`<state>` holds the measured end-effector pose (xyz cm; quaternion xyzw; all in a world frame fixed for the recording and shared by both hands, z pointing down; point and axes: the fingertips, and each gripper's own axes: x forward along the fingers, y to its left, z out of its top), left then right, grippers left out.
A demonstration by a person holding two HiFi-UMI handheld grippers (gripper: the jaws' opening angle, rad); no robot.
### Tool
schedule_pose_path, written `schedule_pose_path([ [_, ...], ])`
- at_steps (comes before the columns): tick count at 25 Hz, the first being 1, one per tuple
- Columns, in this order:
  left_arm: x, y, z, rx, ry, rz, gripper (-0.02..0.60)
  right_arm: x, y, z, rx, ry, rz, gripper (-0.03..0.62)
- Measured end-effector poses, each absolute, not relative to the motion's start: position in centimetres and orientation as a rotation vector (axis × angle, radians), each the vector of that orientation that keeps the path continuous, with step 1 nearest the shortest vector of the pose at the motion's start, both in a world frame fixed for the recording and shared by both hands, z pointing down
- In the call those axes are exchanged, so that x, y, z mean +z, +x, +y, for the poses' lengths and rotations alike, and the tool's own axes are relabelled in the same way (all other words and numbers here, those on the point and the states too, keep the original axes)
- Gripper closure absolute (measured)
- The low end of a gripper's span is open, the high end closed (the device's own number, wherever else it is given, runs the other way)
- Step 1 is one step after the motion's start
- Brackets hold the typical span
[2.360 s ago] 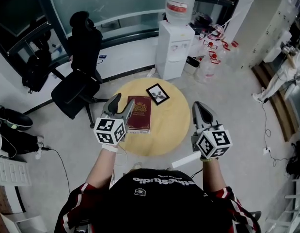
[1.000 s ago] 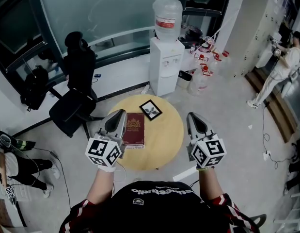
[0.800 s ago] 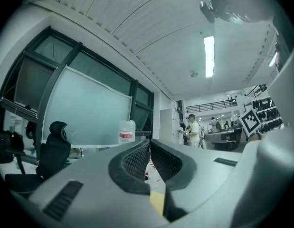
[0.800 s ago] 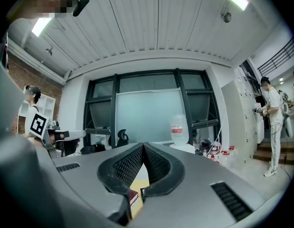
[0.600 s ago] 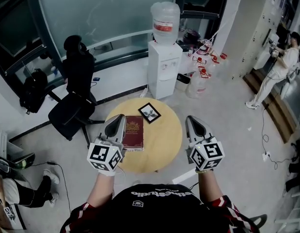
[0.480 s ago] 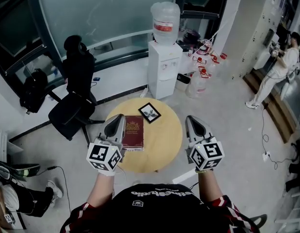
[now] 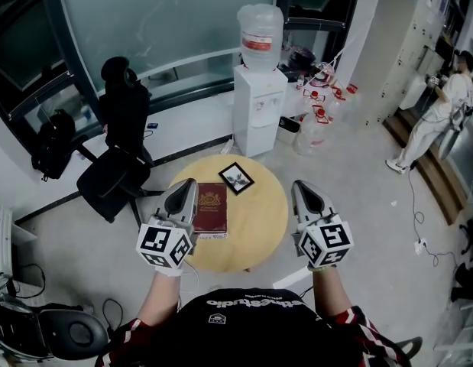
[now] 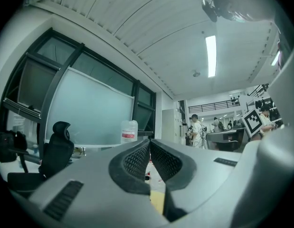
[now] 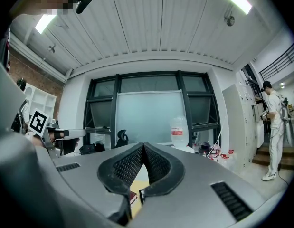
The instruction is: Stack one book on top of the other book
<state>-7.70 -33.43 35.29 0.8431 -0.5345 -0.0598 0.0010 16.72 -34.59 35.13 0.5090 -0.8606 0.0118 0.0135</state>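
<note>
A dark red book [image 7: 211, 209] lies flat on the left half of the round wooden table [image 7: 259, 224]. A small black-bordered book [image 7: 238, 177] lies apart from it at the table's far edge. My left gripper [image 7: 186, 186] hovers shut over the table's left rim, beside the red book, with nothing between its jaws. My right gripper [image 7: 300, 187] is shut and empty over the right rim. In the left gripper view the left gripper [image 8: 149, 144] points level at the room. The right gripper [image 9: 143, 147] does the same in its own view.
A white water dispenser [image 7: 260, 102] stands behind the table, with water bottles [image 7: 319, 117] on the floor to its right. A black office chair [image 7: 118, 147] is at the left, another chair [image 7: 68, 335] at the lower left. A person [image 7: 442, 105] stands far right.
Both grippers hold still, and the books have not moved. The person at the lower left has gone out of view, and an office chair shows there now.
</note>
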Motion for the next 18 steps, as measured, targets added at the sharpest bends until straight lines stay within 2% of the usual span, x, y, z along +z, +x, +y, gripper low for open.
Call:
schedule_pose_path([
  [18,35.27,-7.69,-33.68,-0.179,2.636,-1.68,0.561,34.69,17.02,-34.67,0.031,1.602,-2.676,0.566],
])
